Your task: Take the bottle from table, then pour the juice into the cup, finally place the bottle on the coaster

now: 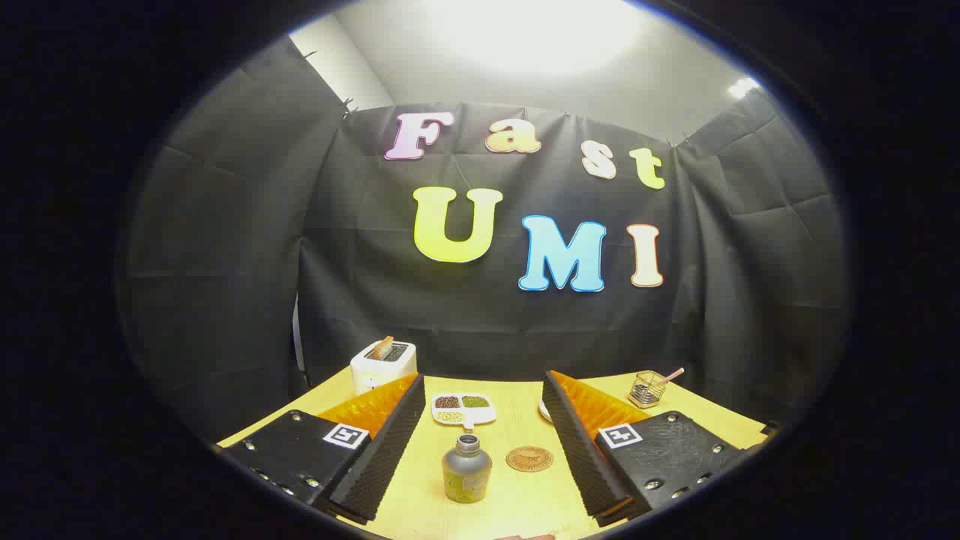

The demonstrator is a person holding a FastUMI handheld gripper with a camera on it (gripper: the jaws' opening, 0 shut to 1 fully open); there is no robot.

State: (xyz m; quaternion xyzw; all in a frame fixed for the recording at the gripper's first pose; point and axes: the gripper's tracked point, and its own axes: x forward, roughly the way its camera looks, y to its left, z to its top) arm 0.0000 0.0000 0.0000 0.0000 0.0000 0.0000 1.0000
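Between the fingers: bottle point(466, 469), untouched | gripper point(480, 420) apart | coaster point(529, 458) beside bottle | snack tray point(463, 409) beyond

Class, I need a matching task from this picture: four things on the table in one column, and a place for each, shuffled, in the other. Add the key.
Things
1. bottle
2. coaster
3. toaster
4. wire basket

Places
A. at the table's back, beyond the left finger
B. between the open gripper's fingers, nearest the camera
C. at the table's back, beyond the right finger
D. flat on the table, just right of the bottle

Pairs: 1-B, 2-D, 3-A, 4-C
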